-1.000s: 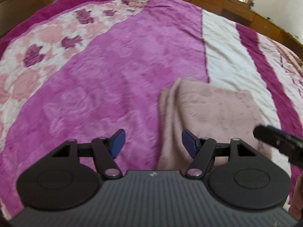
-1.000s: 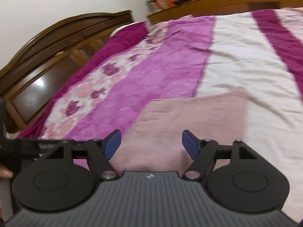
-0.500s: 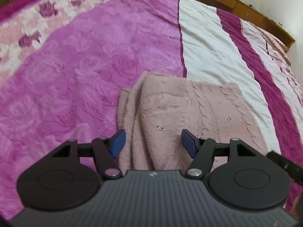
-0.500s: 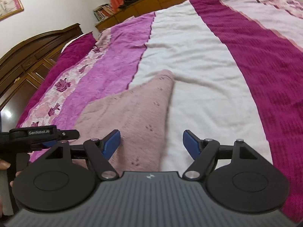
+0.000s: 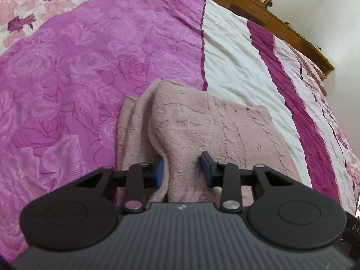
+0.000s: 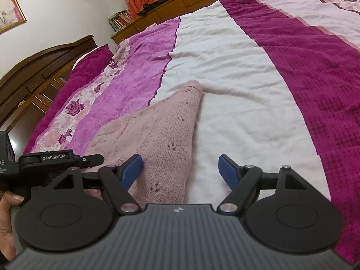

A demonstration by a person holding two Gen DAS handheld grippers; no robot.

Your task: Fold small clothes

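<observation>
Lying on the striped bedspread (image 5: 236, 67), the pink knitted garment (image 5: 202, 123) is being pinched at a raised fold by the left gripper (image 5: 182, 168), while the right gripper (image 6: 180, 171) is hovering spread over the garment's right edge, needing an equally firm bite.

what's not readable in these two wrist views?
- Near edge of the pink garment: hidden in both views behind each gripper's body.
- Left gripper grip: its fingers pinch a fabric ridge; number of layers caught can't be told.
- Garment type: folded, so sleeves or legs can't be made out.
- Right gripper: open over the garment's right edge and the bedspread; contact with either unclear.
</observation>
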